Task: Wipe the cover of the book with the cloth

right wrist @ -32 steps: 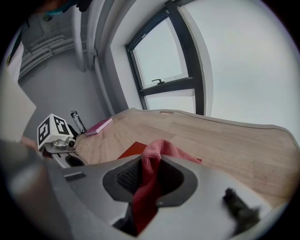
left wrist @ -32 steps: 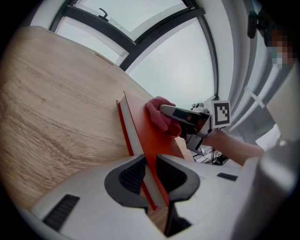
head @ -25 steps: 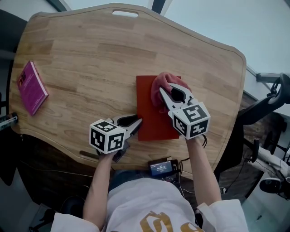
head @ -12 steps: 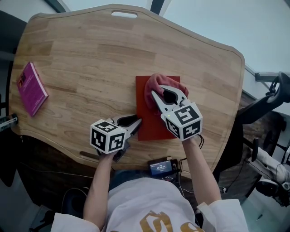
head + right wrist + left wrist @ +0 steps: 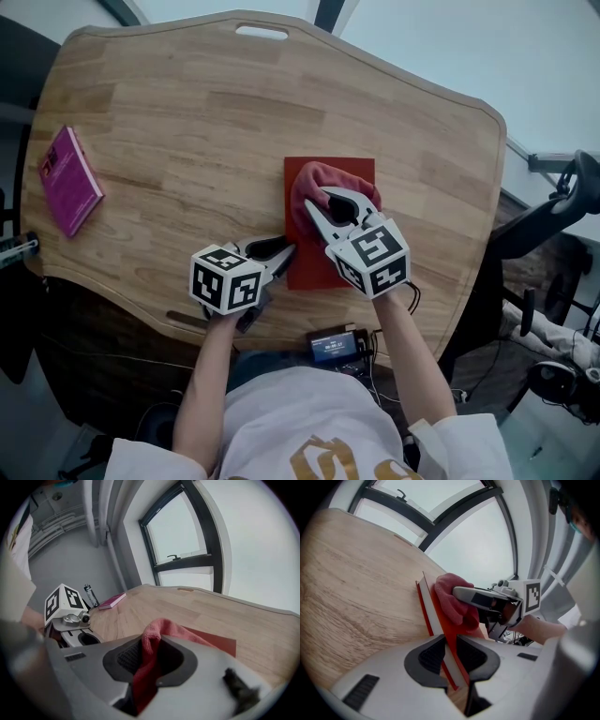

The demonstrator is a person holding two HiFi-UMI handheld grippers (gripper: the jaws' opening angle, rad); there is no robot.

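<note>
A red book [image 5: 363,175] lies flat on the wooden table [image 5: 187,112], toward the near edge. My left gripper [image 5: 284,253] is shut on the book's near-left edge; in the left gripper view the thin edge of the book [image 5: 433,613] runs between the dark pads of the left gripper [image 5: 449,656]. A pink-red cloth [image 5: 319,180] is bunched on the cover's left half. My right gripper [image 5: 330,201] is shut on it and holds it down on the cover. The cloth [image 5: 149,648] fills the right gripper [image 5: 150,657] jaws, with the book's cover [image 5: 216,641] beyond.
A magenta book [image 5: 67,180] lies at the table's far left edge. A small device with a screen [image 5: 333,345] sits below the near edge. There is a handle slot [image 5: 261,32] at the far rim. A dark chair [image 5: 562,202] stands to the right.
The right gripper has dragged the cloth leftward and nearer across the cover, from its far right part to its left half. The left gripper has stayed on the book's edge.
</note>
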